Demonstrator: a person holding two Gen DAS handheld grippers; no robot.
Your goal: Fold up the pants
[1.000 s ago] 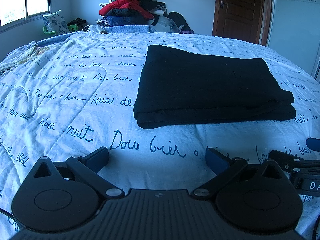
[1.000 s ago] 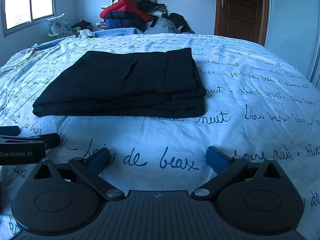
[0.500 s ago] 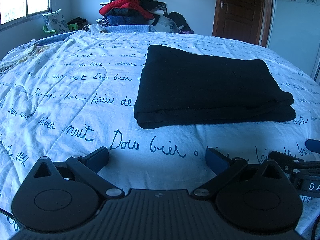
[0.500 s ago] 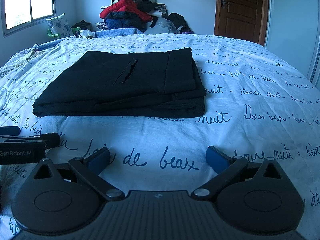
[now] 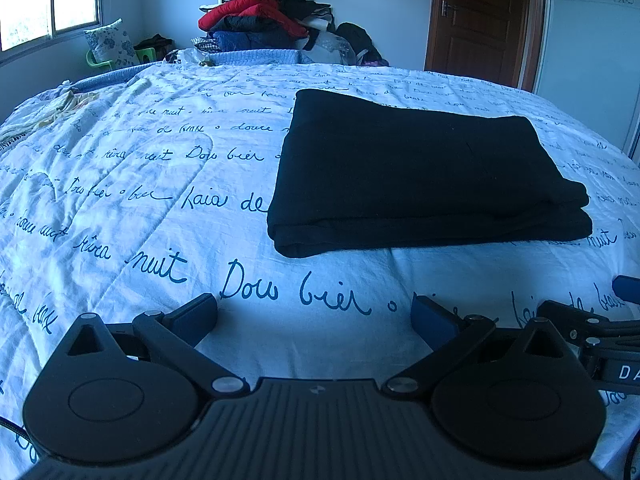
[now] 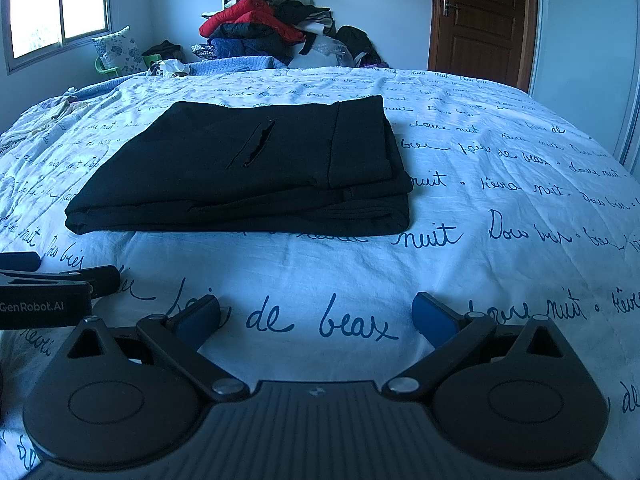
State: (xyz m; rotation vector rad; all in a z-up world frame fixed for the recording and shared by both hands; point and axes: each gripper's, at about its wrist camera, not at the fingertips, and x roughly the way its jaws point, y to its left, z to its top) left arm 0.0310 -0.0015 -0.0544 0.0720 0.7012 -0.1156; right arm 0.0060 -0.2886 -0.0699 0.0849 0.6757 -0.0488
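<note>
Left hand-held gripper (image 5: 314, 314): fingers spread wide apart, nothing between them, blue pads (image 5: 434, 318) low over the bedspread (image 5: 120, 208). Right hand-held gripper (image 6: 316, 316): likewise spread apart and empty, hovering just above the same white bedspread with blue handwritten script. Side by side near the bed's front edge, each showing at the edge of the other's view: right one at the far right of the left wrist view, left one, marked "GenRobot.AI", at the far left of the right wrist view.

Ahead of both, apart from the fingers: black pants (image 6: 248, 172) folded into a neat flat rectangle of several layers, lying on the bedspread near the middle of the bed. Pocket slit (image 6: 252, 148) visible on the top layer; stacked edges at the right end.

Farther back: pile of clothes (image 6: 260, 28) with a red jacket against the wall, floral pillow (image 6: 118, 50) beneath the window (image 6: 60, 4) at left, brown wooden door (image 6: 480, 16) at right.
</note>
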